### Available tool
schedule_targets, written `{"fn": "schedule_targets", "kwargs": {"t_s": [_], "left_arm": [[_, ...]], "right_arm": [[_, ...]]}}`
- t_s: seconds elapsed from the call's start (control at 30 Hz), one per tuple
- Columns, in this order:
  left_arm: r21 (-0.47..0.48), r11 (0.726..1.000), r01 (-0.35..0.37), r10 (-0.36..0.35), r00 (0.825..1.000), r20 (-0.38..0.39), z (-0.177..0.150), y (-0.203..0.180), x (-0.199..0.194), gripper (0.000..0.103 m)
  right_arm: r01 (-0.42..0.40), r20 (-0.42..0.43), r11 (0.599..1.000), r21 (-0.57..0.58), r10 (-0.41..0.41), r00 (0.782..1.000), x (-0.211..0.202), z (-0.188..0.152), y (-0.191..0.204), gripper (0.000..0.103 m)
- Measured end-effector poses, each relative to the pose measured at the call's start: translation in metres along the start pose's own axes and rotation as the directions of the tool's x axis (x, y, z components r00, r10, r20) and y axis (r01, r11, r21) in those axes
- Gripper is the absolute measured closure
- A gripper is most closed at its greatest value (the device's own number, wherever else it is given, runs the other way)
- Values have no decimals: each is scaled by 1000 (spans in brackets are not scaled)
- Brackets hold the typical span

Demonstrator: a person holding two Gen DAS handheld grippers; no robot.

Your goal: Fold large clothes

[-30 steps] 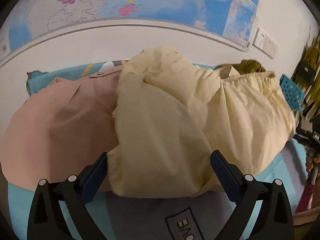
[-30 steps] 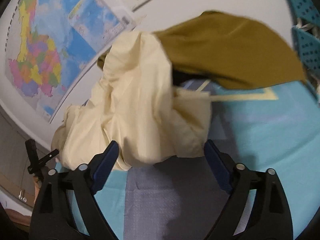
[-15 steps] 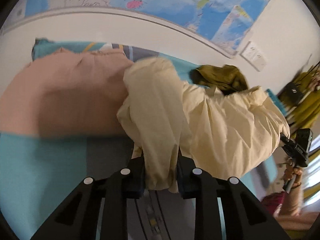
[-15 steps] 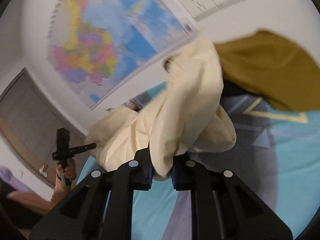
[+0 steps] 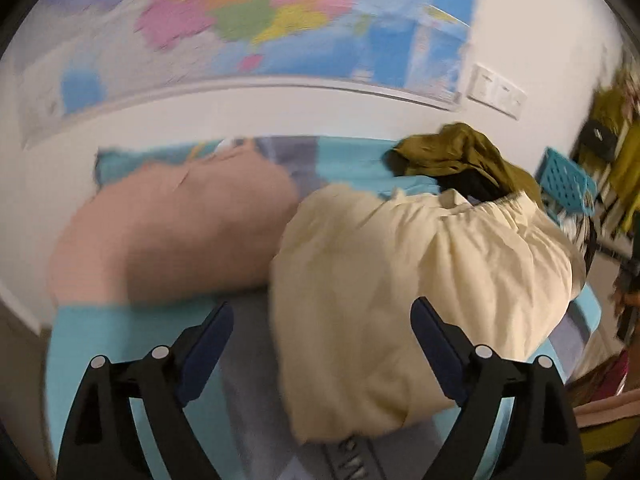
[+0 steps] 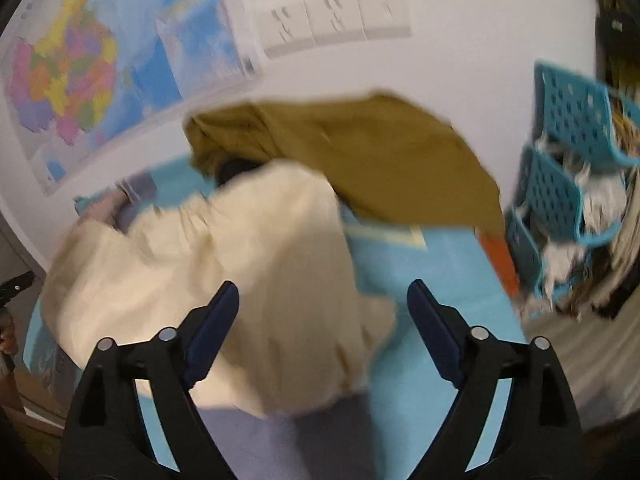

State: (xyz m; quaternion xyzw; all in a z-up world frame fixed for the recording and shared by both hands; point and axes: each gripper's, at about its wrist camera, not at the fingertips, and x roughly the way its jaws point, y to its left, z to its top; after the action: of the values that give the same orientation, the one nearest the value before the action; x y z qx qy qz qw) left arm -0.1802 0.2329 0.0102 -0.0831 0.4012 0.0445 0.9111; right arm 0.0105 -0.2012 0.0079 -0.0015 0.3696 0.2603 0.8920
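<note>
A crumpled cream garment [image 5: 420, 280] lies in a heap on the teal and grey bed cover [image 5: 100, 360]. My left gripper [image 5: 320, 320] hovers over its left part. The jaws are opening wide, and the pads press on nothing. In the right wrist view the same cream garment [image 6: 240, 264] spreads under and between the blue fingers of my right gripper [image 6: 322, 296]. Its jaws are opening too, clear of the cloth. A pink garment [image 5: 172, 232] lies to the left of the cream one. An olive garment [image 6: 360, 152] is bunched behind it by the wall.
A white wall with a coloured map [image 5: 260, 20] and sockets [image 6: 336, 20] runs behind the bed. Stacked teal baskets [image 6: 568, 120] stuffed with items stand at the bed's right end. Bare teal cover [image 6: 440, 264] shows right of the cream heap.
Half a second ago both grippers were shut on folds of the cream garment and held them up. Both have let go and opened wide, and the garment has dropped into a heap.
</note>
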Motion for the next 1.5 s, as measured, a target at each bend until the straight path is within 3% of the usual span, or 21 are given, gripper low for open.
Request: {"fn": "schedule_targets", "kwargs": {"t_s": [0.07, 0.13, 0.27, 0.3, 0.33, 0.37, 0.4, 0.43, 0.5, 0.57, 0.67, 0.77, 0.8, 0.87, 0.97, 1.03, 1.1, 1.23, 1.3, 1.4, 1.5], "left_arm": [[47, 999, 21, -20, 999, -31, 12, -17, 20, 16], [96, 995, 18, -11, 998, -69, 20, -37, 48, 16], [127, 991, -36, 57, 985, -162, 28, -60, 98, 16], [128, 991, -47, 70, 981, -180, 29, -62, 109, 16], [127, 991, -53, 76, 980, -186, 28, -57, 112, 17], [115, 991, -62, 84, 976, -199, 30, -57, 120, 19], [108, 992, -68, 89, 975, -205, 31, -55, 125, 26], [104, 992, -77, 97, 974, -207, 33, -53, 127, 33], [86, 991, -104, 119, 972, -203, 37, -48, 133, 42], [55, 990, -133, 141, 970, -196, 43, -38, 138, 53], [-15, 991, -131, 127, 976, -178, 53, -22, 139, 54], [-53, 987, -151, 142, 979, -144, 56, -12, 139, 54], [-59, 985, -163, 154, 978, -138, 55, -9, 141, 51], [-75, 984, -159, 147, 978, -146, 52, -6, 145, 50], [-33, 986, -163, 157, 979, -130, 49, -14, 140, 37], [-20, 987, -161, 158, 981, -111, 49, -18, 133, 32], [-10, 988, -155, 153, 983, -99, 47, -21, 123, 30], [-12, 994, -113, 112, 991, -67, 36, -20, 101, 27], [-4, 995, -95, 94, 993, -75, 28, -17, 101, 25], [4, 993, -118, 118, 989, -94, 19, -9, 112, 25], [-26, 995, -93, 90, 991, -102, 17, 0, 122, 24]], "right_arm": [[-76, -45, 989, -123, 71, 997, 23, 4, 40, 27], [-105, -87, 974, -202, 89, 992, 50, 6, 70, 28], [-97, -191, 961, -258, 48, 981, 105, 2, 88, 28], [-80, -206, 960, -266, 25, 978, 118, -1, 90, 34], [-71, -211, 960, -272, 13, 977, 126, -3, 89, 54], [-66, -209, 958, -278, 7, 978, 128, -7, 88, 65], [-58, -196, 955, -291, 0, 981, 132, -4, 88, 84], [-76, -190, 958, -277, 23, 981, 132, -1, 83, 93], [-89, -160, 964, -249, 50, 986, 126, 8, 78, 97], [-59, -80, 965, -256, 39, 996, 116, 22, 81, 98], [-46, 37, 973, -226, 56, 998, 105, 45, 83, 98], [-34, -60, 963, -267, 18, 998, 139, 40, 90, 98], [-34, -126, 960, -280, -2, 992, 157, 32, 89, 98], [-36, -171, 964, -264, -10, 985, 169, 24, 84, 94], [-53, -158, 971, -234, 16, 987, 158, 22, 76, 86], [-65, -112, 976, -208, 42, 993, 136, 24, 71, 62], [-94, -66, 976, -197, 83, 994, 110, 22, 67, 55], [-154, -5, 981, -121, 155, 988, 66, 11, 32, 55], [-132, -13, 986, -97, 132, 991, 60, -3, 13, 56], [-109, -84, 994, 2, 109, 990, 80, -20, -21, 66], [-102, -81, 989, 111, 111, 991, 90, -28, -48, 62]]}}
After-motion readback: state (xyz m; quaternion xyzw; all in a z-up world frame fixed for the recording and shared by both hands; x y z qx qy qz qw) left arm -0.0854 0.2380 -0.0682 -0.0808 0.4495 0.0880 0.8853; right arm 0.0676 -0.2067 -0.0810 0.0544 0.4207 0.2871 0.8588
